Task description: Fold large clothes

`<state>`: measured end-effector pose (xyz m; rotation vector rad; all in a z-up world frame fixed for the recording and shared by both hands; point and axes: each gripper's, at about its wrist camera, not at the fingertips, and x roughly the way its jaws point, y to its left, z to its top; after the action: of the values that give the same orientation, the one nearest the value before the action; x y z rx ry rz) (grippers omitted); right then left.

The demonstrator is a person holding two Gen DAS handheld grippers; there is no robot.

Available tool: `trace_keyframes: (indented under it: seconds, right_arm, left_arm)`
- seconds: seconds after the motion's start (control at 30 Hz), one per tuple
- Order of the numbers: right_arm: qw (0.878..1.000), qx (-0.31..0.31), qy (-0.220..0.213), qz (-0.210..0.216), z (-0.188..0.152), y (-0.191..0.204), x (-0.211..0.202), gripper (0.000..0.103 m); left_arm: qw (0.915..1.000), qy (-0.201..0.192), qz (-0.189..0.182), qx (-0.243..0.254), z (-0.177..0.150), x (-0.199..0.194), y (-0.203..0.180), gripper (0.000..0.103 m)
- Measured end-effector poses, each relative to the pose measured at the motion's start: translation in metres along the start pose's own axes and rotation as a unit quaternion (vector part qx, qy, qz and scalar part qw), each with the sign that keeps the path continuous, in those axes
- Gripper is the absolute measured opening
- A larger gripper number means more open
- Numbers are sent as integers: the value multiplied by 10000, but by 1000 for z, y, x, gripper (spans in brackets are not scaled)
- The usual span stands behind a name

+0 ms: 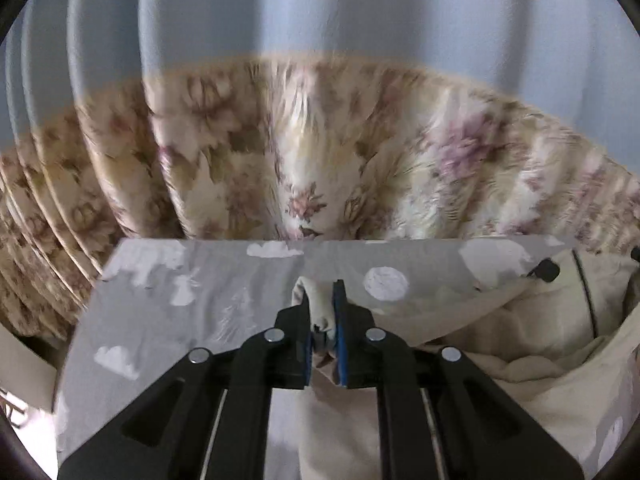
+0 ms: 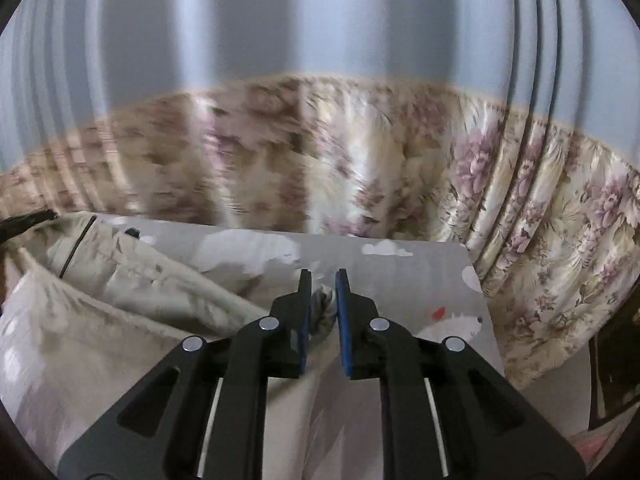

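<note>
This looks like a bedroom in a home. A bed sheet [image 1: 168, 312], grey and printed with white clouds and polar bears, covers the work surface, and a floral satin curtain [image 2: 540, 216] in cream and mauve hangs in folds close behind it. Above the curtain shows a pale blue-grey wall [image 1: 320, 8].
</note>
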<state>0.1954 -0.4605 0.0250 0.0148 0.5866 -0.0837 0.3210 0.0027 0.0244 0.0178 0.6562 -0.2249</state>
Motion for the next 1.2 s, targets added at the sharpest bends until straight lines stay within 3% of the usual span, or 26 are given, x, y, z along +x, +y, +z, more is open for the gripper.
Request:
trace_keyframes:
  seconds: [0.03,0.07,0.1,0.13,0.17,0.2,0.27,0.37,0.5,0.63,0.67,0.73,0.77,0.8,0.83,0.9,1.0,1.1,1.2]
  right_arm:
    - [9998,82,139,-128,1,-3,21,22]
    - [9995,150,224,-173,-1,-6,31,46]
    - [9991,255,296,-142,-3,-8,42,59]
    - [9992,309,236,-64,-6,-9,43,62]
    - [9994,310,160,16,-7,-8,40,62]
    - [9996,218,12,162,-9,-4,30,66]
    - [9993,49,-120,350,-10,3,19,74]
    - [9966,-42,67,825,-9,21,11,74]
    - [9899,-187,319,1369,-7,59,19,83]
    - [9837,-357,944,1488,-17,94,58,88]
    - [9819,-369,1108,1492,-21,99,67,87]
    - [9779,-400,1364,1535,-32,108,86,67]
    - [9781,-412,1357,1526,-35,109,88,46]
    - [9792,-413,1248,1542,-36,110,87,26]
    - [9802,-418,1151,1558,-36,112,84,22]
    - [9843,-480,825,1485,-30,113,69,13]
    - [9883,-485,321,1411,-12,112,47,11]
    - [9913,-597,64,1167,6,113,44,11]
    - [9942,-655,167,835,12,116,69,10]
  left_arm:
    - [9998,219,-1,-34,2,20,1,16]
    - [9986,513,-72,-70,2,39,5,24]
    - [9971,728,-150,-148,1,52,9,41]
    - [9969,752,-93,-217,1,55,13,54]
    - [9977,628,-21,-247,1,51,19,77]
    - [9988,435,-29,-228,3,41,24,85]
    - [9994,224,-24,-255,7,21,36,89]
    - [9996,34,-218,-186,12,-4,32,93]
    - [9957,313,-661,575,-1,1,-23,93]
    - [9916,647,-620,935,-23,39,-69,93]
    - [9912,696,-620,937,-27,48,-74,93]
    - [9898,768,-689,986,-38,66,-82,75]
    - [9881,924,-865,876,-43,78,-83,52]
    - [9883,966,-864,809,-46,82,-83,38]
    - [9889,913,-817,841,-48,83,-85,34]
    - [9901,723,-700,978,-45,76,-90,15]
    - [9945,318,-515,851,-27,60,-81,4]
    - [9977,-122,-87,661,-5,50,-71,2]
    - [9976,27,20,687,5,66,-75,2]
